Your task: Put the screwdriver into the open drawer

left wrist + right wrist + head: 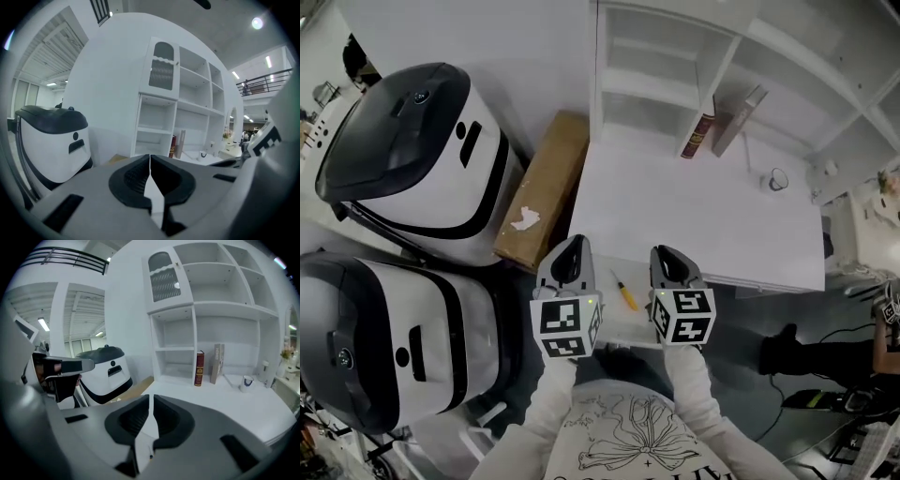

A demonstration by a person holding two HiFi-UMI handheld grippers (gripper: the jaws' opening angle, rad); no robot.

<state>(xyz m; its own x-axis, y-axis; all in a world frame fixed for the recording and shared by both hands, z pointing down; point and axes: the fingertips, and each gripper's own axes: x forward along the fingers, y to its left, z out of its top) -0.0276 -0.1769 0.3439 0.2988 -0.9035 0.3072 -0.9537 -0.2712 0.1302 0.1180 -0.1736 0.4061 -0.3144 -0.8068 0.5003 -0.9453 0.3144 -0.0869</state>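
A screwdriver (625,293) with a yellow handle lies on a white surface just in front of the desk's (703,225) front edge, which looks like the open drawer (623,323); it shows between my two grippers. My left gripper (574,247) is held high, close to the head camera, left of the screwdriver, with its jaws together and nothing in them (150,157). My right gripper (664,251) hangs beside it to the right, its jaws nearly touching with only a thin slit and nothing between them (151,397). Both point toward the white shelf unit.
Two big white-and-black machines (412,150) (384,342) stand at the left, with a long cardboard box (546,187) against the desk's side. The shelf unit (675,56) holds a red book (697,134) and a grey book (739,119). A mug (777,180) sits on the desk. Cables lie on the floor at right.
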